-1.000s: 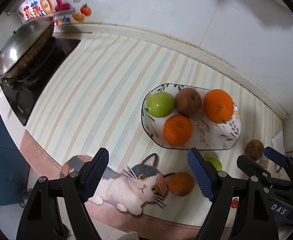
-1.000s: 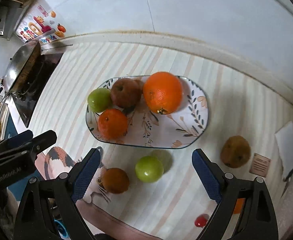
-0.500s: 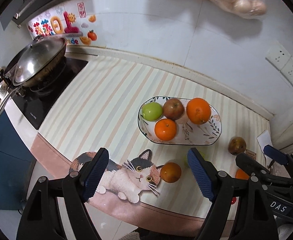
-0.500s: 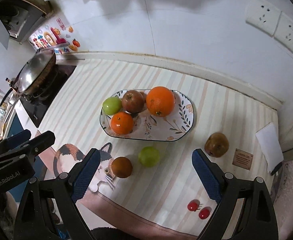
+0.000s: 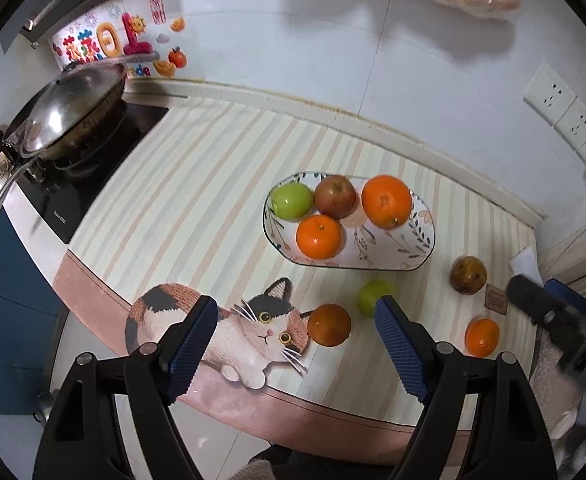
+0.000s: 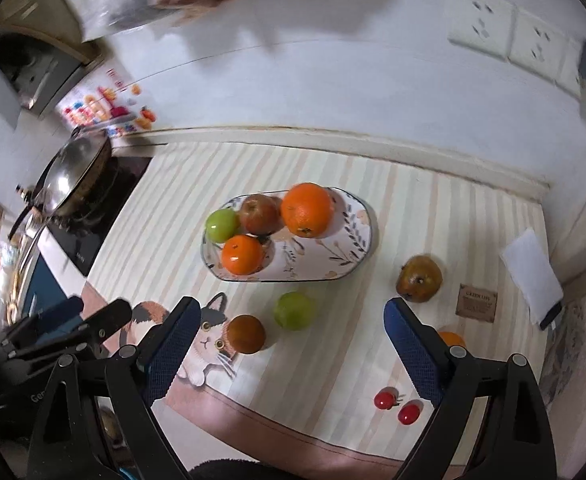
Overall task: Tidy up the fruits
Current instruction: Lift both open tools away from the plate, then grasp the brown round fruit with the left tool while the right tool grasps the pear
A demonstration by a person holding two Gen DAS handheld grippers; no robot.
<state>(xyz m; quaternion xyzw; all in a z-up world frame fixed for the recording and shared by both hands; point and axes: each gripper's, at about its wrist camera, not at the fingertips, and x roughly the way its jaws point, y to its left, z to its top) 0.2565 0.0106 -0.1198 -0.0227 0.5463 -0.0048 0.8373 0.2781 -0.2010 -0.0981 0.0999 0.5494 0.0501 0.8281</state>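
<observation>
A floral oval plate (image 5: pixel 417 240) (image 6: pixel 349 236) on the striped mat holds a green apple (image 5: pixel 293 201), a red apple (image 5: pixel 335 197), a large orange (image 5: pixel 386 201) and a small orange (image 5: pixel 318 237). Loose on the mat in front of it lie a dark orange (image 5: pixel 329 325) (image 6: pixel 246 334), a green apple (image 5: pixel 371 295) (image 6: pixel 295 310), a brown pear (image 5: pixel 468 275) (image 6: pixel 419 279) and a small orange (image 5: pixel 482 337). My left gripper (image 5: pixel 297 344) and right gripper (image 6: pixel 291 348) are both open and empty, high above the mat's front edge.
A lidded wok (image 5: pixel 65 112) sits on a black hob at the left. Two cherry tomatoes (image 6: pixel 397 406), a small brown card (image 6: pixel 476 303) and a white paper (image 6: pixel 531 268) lie at the right. Wall sockets (image 6: pixel 505 32) are behind.
Both grippers have pulled up and back from the plate, so the fruit looks smaller and more of the counter shows. Nothing was picked up; the fruit has not moved.
</observation>
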